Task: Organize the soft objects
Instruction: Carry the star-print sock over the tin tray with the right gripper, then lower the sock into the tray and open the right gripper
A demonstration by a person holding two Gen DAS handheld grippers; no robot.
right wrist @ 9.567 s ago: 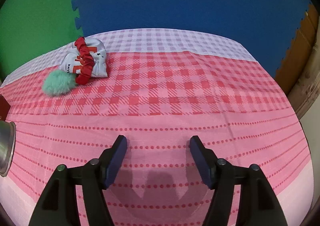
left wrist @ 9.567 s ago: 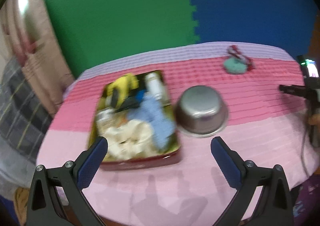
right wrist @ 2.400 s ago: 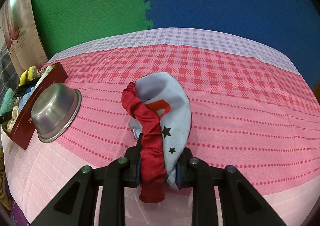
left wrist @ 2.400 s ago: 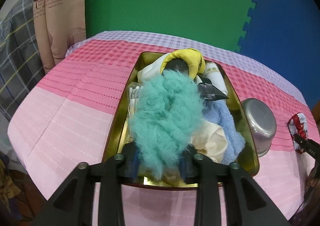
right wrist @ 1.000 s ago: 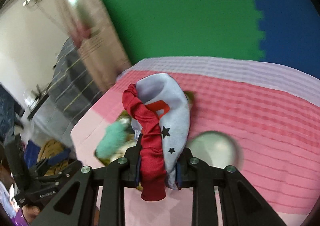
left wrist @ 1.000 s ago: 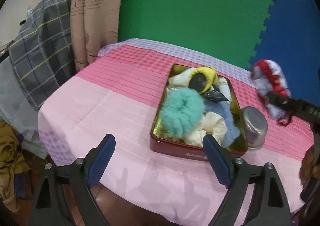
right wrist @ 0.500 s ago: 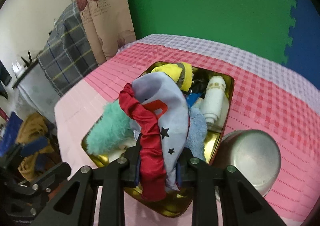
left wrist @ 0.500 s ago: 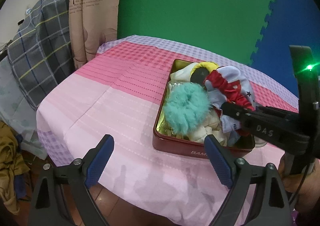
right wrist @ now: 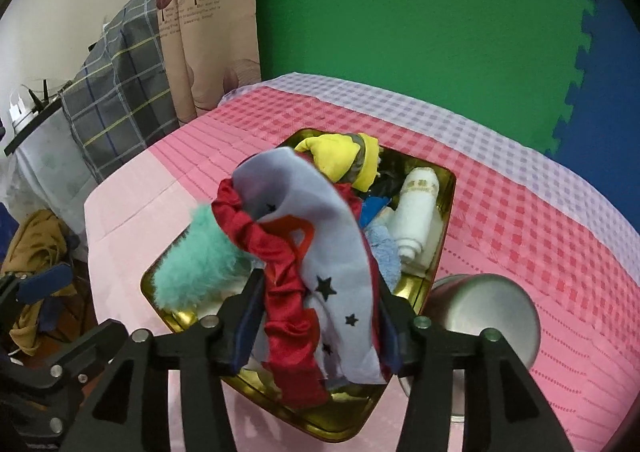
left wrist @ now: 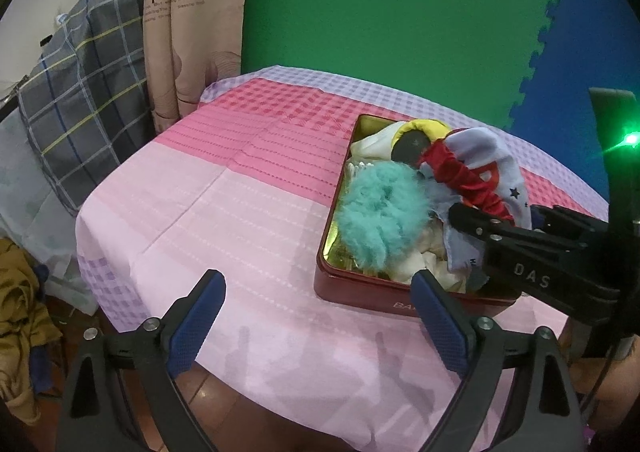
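Right hand-held gripper (right wrist: 316, 316) releasing over tin (right wrist: 446, 188).
My jaws, clamped half a second ago, are opening around the pouch (right wrist: 320, 244); left hand-held gripper (left wrist: 316, 316) hangs wide, empty.

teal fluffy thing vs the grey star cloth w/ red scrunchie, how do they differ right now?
The teal fluffy ball is shaggy and one colour; the grey star cloth is smooth, printed, with a red scrunchie round it. The teal fluffy ball lies free in the tin, clear of the left gripper; the grey star cloth sits between the jaws of the right gripper, which are opening. Both are soft and over the tin.
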